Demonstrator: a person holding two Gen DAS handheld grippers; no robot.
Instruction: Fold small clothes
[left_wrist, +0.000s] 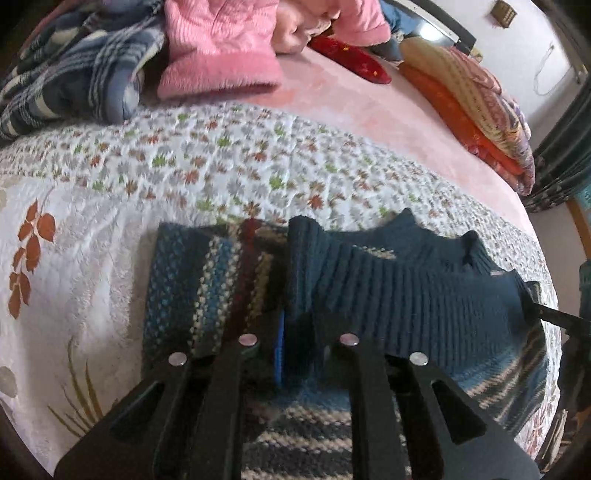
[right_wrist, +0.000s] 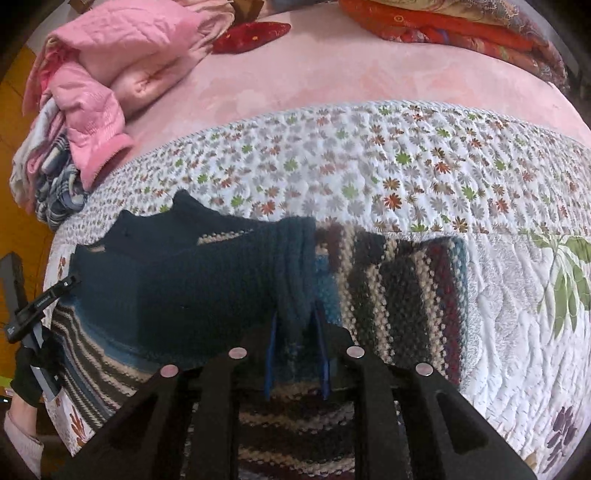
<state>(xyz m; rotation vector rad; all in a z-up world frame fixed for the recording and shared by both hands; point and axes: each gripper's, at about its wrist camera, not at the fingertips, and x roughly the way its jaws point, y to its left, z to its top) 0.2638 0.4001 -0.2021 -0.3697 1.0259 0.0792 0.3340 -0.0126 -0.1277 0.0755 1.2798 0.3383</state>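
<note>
From the left wrist we see the striped knit sweater (left_wrist: 388, 280) on the floral quilt (left_wrist: 221, 166), its teal cuff clamped by our left gripper (left_wrist: 295, 347). From the right wrist, our right gripper (right_wrist: 295, 354) pinches another teal cuff; the hem runs out of frame.

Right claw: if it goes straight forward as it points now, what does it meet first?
Probably the dark teal ribbed sleeve of the striped sweater; the right claw seems already shut on it, though depth is unclear.
</note>
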